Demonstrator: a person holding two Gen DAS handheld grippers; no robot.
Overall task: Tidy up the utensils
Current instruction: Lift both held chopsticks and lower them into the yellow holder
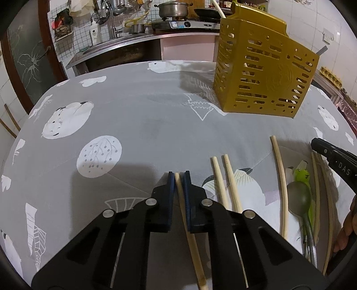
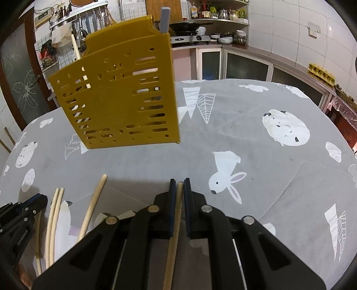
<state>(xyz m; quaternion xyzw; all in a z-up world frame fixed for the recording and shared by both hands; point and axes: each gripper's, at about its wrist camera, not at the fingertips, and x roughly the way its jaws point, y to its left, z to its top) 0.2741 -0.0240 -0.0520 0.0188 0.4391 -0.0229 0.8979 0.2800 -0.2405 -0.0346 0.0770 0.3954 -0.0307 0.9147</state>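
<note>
My left gripper is shut on a pale wooden chopstick that runs back between its blue pads, low over the grey tablecloth. My right gripper is shut on another chopstick in the same way. A yellow slotted utensil holder stands upright further back, with a grey handle and chopsticks inside it. Loose on the cloth lie a pair of chopsticks, a single one, a green spoon and more chopsticks between the two grippers.
The table wears a grey cloth printed with white animals and trees. Behind it run a kitchen counter with a sink, a stove with a pot, and cabinets. A hand shows at the right edge.
</note>
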